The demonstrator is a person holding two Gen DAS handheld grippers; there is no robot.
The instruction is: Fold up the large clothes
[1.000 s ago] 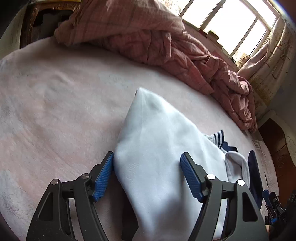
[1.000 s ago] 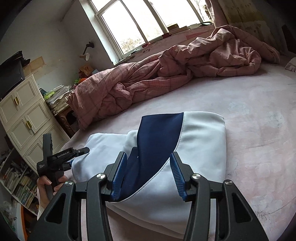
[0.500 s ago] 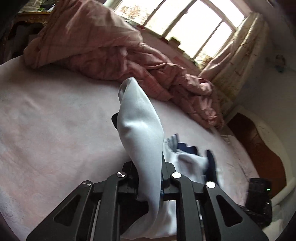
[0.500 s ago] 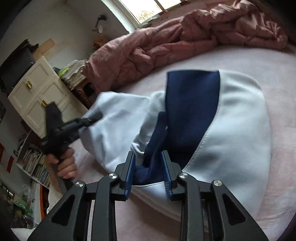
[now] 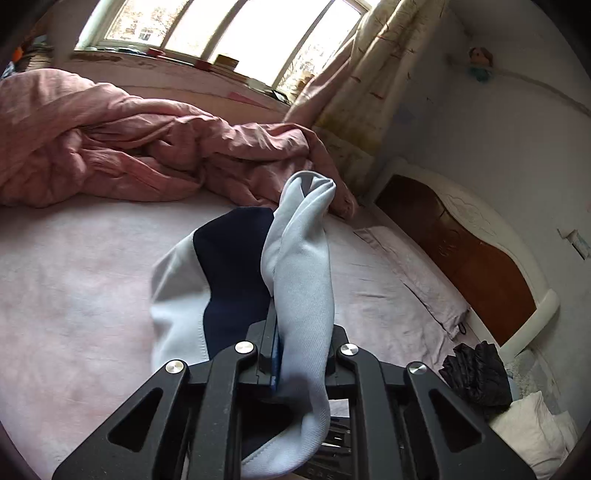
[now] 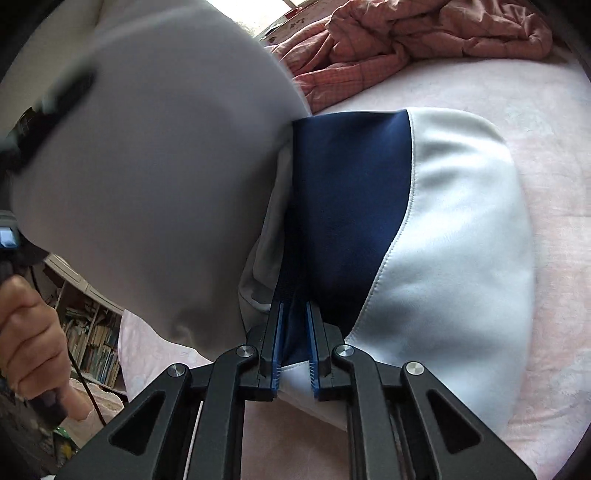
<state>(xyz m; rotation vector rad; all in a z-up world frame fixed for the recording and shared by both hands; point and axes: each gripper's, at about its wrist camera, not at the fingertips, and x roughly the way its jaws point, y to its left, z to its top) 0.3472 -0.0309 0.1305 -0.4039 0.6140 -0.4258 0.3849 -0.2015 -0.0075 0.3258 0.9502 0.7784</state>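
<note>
A pale blue and navy garment [image 6: 454, 229] lies partly folded on the pink bed sheet [image 6: 546, 110]. My right gripper [image 6: 293, 332] is shut on its near edge, where the navy panel [image 6: 347, 206] meets the white hem. My left gripper [image 5: 301, 332] is shut on a bunched pale blue fold [image 5: 299, 266] lifted off the bed. In the right wrist view that lifted fold [image 6: 147, 177] hangs blurred across the left half, with the person's hand [image 6: 29, 343] on the left gripper's handle. Below the fold, the left wrist view shows the navy panel [image 5: 232, 266] lying flat.
A crumpled pink quilt [image 5: 110, 140] lies along the far side of the bed under the window [image 5: 229, 33]. A brown and white headboard [image 5: 465, 258] stands at the right with a dark bundle [image 5: 476, 373] and a pillow [image 5: 532, 432]. Bookshelves [image 6: 92, 339] stand left of the bed.
Both grippers closed on the garment. The left one then rose and swung towards the headboard side, lifting its pale blue fold off the bed. The right one stayed low on the near edge.
</note>
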